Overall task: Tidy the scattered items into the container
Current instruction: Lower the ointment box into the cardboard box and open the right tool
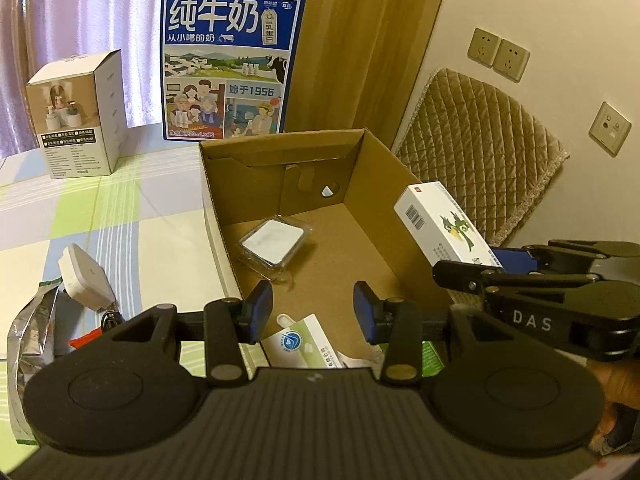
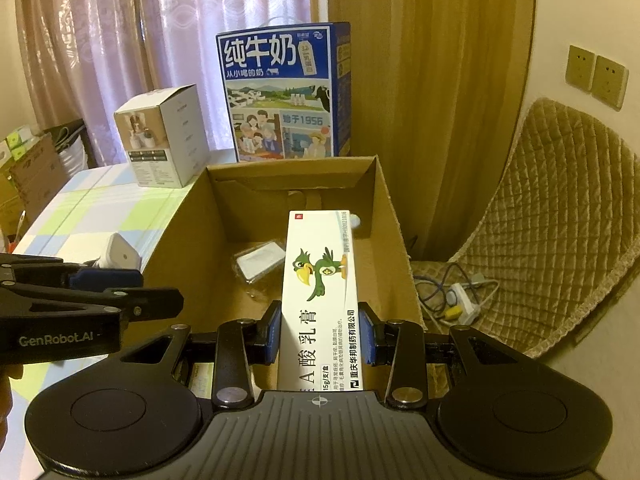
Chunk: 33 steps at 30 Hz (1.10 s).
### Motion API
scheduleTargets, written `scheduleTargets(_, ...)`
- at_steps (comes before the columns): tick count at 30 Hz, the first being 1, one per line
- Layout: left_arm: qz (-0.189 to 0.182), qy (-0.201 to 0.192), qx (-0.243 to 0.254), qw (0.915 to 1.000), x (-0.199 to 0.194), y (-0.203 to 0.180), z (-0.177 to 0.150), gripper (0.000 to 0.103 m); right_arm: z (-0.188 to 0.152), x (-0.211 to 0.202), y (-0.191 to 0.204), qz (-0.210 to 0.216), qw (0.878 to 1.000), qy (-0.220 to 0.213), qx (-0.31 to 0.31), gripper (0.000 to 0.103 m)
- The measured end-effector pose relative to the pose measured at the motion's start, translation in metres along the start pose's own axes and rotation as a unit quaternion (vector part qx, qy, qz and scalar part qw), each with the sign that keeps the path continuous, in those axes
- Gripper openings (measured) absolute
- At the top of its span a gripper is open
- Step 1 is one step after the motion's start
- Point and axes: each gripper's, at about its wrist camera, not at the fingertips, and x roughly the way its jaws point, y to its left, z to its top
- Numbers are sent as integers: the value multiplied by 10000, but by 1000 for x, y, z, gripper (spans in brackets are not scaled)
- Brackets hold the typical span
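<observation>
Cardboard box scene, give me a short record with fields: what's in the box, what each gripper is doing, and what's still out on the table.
container: open cardboard box
inside: clear plastic case, green-and-white packet
right gripper: shut on white ointment box, held over the container
left gripper: open, nothing between pads, over the container's near end
still on table: white charger, silver foil bag

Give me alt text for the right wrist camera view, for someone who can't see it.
The right tool is shut on a white ointment box with a green bird, held over an open cardboard box containing a small clear-packed white item. A blue milk carton stands behind; the left tool reaches in from the left.
</observation>
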Motion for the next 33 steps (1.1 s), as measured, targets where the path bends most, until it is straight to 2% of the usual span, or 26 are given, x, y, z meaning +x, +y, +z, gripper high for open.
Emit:
scheduleTargets(15, 34, 34, -25, 10000, -1, 6, -4, 39, 6, 12, 5, 54, 10000, 64, 0, 35)
scheduleTargets(23, 29, 52, -42, 10000, -2, 13, -5, 39, 18, 22, 10, 122, 9999, -38, -56, 36)
scheduleTargets(25, 31, 50, -51, 10000, -3, 14, -6, 39, 21, 23, 10, 146, 9999, -81, -30, 41)
scheduleTargets(27, 32, 39, -62, 10000, -5, 16, -7, 39, 21, 20, 9, 134, 9998, -146, 33, 51)
scheduleTargets(33, 89, 27, -129, 9999, -12, 26, -12, 40, 10, 13, 4, 115, 9997, -70, 187, 54)
